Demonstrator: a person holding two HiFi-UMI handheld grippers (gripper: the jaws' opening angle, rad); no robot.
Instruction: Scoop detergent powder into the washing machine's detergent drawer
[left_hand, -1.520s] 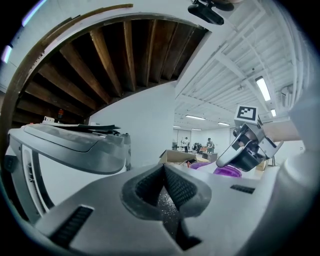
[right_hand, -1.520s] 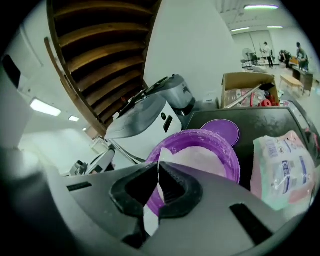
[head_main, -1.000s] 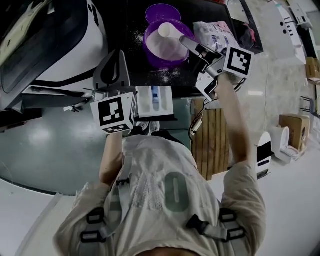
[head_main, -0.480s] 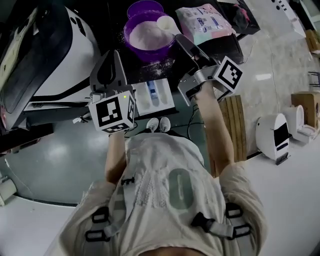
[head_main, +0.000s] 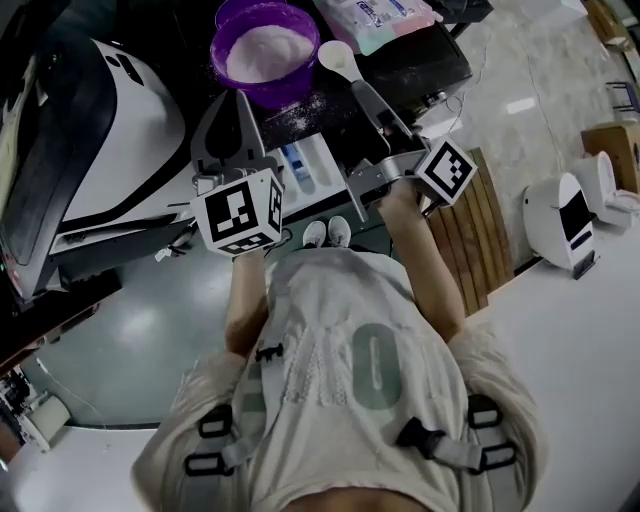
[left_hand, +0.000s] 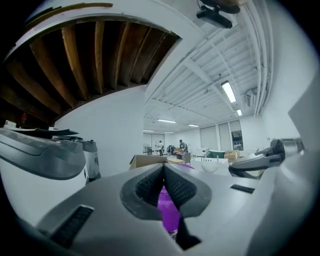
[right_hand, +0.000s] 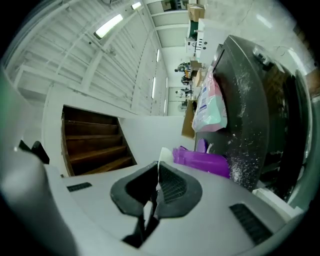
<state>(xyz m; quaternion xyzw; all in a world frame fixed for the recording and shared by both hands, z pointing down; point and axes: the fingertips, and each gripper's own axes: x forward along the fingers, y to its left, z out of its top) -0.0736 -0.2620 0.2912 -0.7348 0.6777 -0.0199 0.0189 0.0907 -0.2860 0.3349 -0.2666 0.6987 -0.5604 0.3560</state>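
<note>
A purple bowl (head_main: 260, 50) of white detergent powder stands on the dark machine top. To its right, off the rim, hangs a white scoop (head_main: 337, 57), with my right gripper (head_main: 360, 88) shut on its handle. The right gripper view shows the thin white scoop handle (right_hand: 159, 167) pinched between the pads, with the purple bowl (right_hand: 202, 161) beyond. I cannot tell whether the scoop holds powder. The open detergent drawer (head_main: 312, 172) juts out below the bowl, between both grippers. My left gripper (head_main: 238, 105) is shut on nothing, just left of the drawer, its pads (left_hand: 176, 186) touching.
A detergent bag (head_main: 375, 15) lies behind the scoop. Spilled powder dusts the dark top (head_main: 310, 110). The white washing machine (head_main: 110, 130) curves away on the left. A wooden slatted platform (head_main: 480, 235) and a small white device (head_main: 568, 222) are on the right.
The right gripper has carried the scoop out of the bowl, over its right rim and clear to the right. The left gripper has stayed beside the drawer.
</note>
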